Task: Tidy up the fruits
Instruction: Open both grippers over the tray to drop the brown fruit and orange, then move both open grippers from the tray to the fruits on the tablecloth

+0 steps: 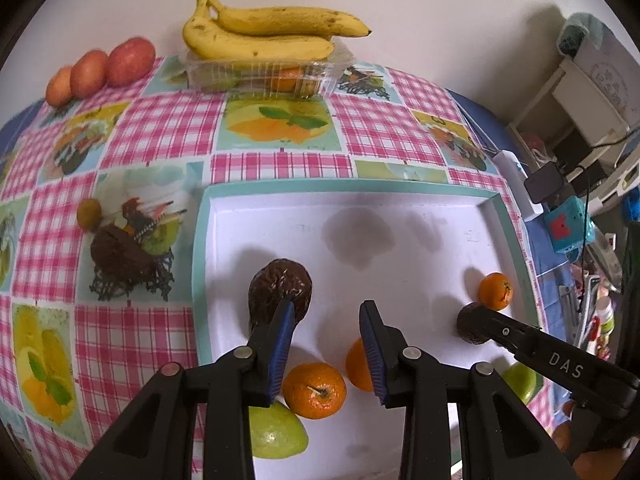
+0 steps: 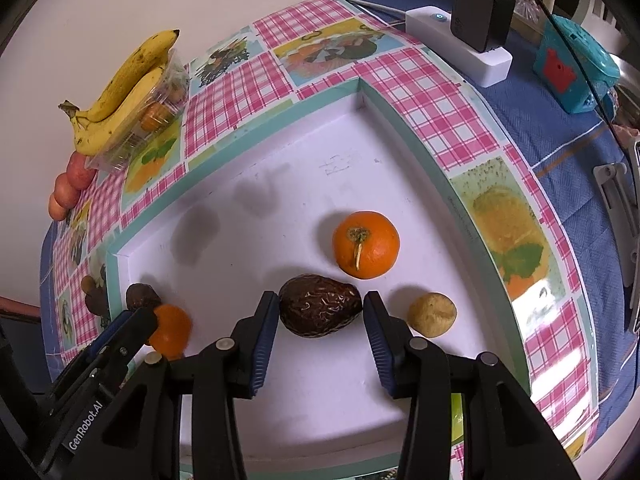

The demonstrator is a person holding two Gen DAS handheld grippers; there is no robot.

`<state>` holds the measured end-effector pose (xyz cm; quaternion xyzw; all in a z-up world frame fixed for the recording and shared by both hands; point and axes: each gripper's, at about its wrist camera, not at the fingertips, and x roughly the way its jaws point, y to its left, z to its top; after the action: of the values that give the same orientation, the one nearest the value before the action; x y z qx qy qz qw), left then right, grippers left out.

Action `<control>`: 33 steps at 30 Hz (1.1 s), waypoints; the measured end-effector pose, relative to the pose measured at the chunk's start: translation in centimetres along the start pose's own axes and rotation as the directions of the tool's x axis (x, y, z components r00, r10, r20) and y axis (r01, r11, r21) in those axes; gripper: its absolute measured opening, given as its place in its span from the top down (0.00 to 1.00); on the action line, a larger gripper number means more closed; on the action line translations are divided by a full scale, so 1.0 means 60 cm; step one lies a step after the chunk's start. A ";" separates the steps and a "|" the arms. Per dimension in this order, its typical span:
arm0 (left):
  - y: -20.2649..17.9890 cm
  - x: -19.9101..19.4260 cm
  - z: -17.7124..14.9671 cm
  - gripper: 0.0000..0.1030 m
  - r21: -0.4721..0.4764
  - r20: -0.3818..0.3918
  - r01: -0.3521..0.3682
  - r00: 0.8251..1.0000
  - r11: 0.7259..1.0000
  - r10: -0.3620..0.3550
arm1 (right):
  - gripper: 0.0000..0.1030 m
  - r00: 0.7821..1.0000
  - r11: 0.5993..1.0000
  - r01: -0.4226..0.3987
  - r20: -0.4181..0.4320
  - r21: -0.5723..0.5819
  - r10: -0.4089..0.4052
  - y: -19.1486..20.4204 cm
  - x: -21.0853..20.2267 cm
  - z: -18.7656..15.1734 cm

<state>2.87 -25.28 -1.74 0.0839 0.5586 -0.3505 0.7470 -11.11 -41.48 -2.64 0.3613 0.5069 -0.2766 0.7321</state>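
A white tray [image 1: 420, 216] with a teal rim lies on the checked tablecloth. In the left wrist view my left gripper [image 1: 326, 308] is open above the tray, beside a dark avocado [image 1: 280, 292] at its left finger. Two oranges [image 1: 316, 390] and a green apple [image 1: 276, 432] lie below it. In the right wrist view my right gripper [image 2: 320, 300] is open, its fingers on either side of a second dark avocado [image 2: 320, 310] resting on the tray [image 2: 280, 184]. An orange [image 2: 366, 244] and a small tan fruit [image 2: 432, 314] lie close by.
Bananas [image 1: 264, 32] lie on a clear plastic box [image 1: 264, 74] at the table's back, with red apples [image 1: 108, 66] to the left. A white power strip [image 2: 460, 44] and a teal toy [image 2: 572, 64] sit beyond the tray's right side.
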 end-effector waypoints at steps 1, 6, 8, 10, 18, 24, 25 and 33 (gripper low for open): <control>0.004 -0.001 0.001 0.64 -0.015 -0.006 0.014 1.000 1.000 -0.014 | 0.56 1.000 1.000 0.000 -0.001 0.000 0.000 0.000 0.000 0.000; 0.006 -0.016 0.003 0.63 -0.033 -0.015 0.026 1.000 0.999 -0.027 | 0.56 1.000 1.000 0.004 0.000 0.005 -0.004 0.000 -0.006 0.000; 0.007 -0.026 0.005 0.61 -0.039 -0.010 0.036 0.999 0.999 -0.036 | 0.55 1.000 1.000 -0.002 0.011 0.006 0.002 0.000 -0.014 0.002; 0.011 -0.040 0.007 0.54 -0.048 0.001 0.039 0.999 0.998 -0.039 | 0.52 1.000 1.000 -0.003 0.024 0.002 0.003 0.002 -0.024 0.004; 0.055 -0.068 0.012 0.18 -0.102 0.029 -0.059 0.998 0.993 0.063 | 0.50 0.998 1.000 0.004 0.058 -0.016 -0.003 0.013 -0.053 -0.004; 0.124 -0.072 0.011 0.05 -0.226 0.026 -0.131 0.990 0.965 0.141 | 0.32 0.998 0.999 -0.003 0.066 -0.043 0.006 0.026 -0.050 -0.009; 0.135 -0.074 0.011 0.01 -0.247 0.028 -0.141 0.988 0.959 0.153 | 0.32 0.998 0.999 0.000 0.063 -0.046 0.003 0.028 -0.048 -0.010; 0.205 -0.090 0.007 0.00 -0.360 0.028 -0.194 0.976 0.913 0.218 | 0.22 0.997 0.997 0.015 0.072 -0.075 -0.010 0.036 -0.042 -0.011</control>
<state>10.09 -14.10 0.00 -0.0059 0.5750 -0.1659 0.8011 -10.63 -39.55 0.10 0.3201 0.4926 -0.2747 0.7612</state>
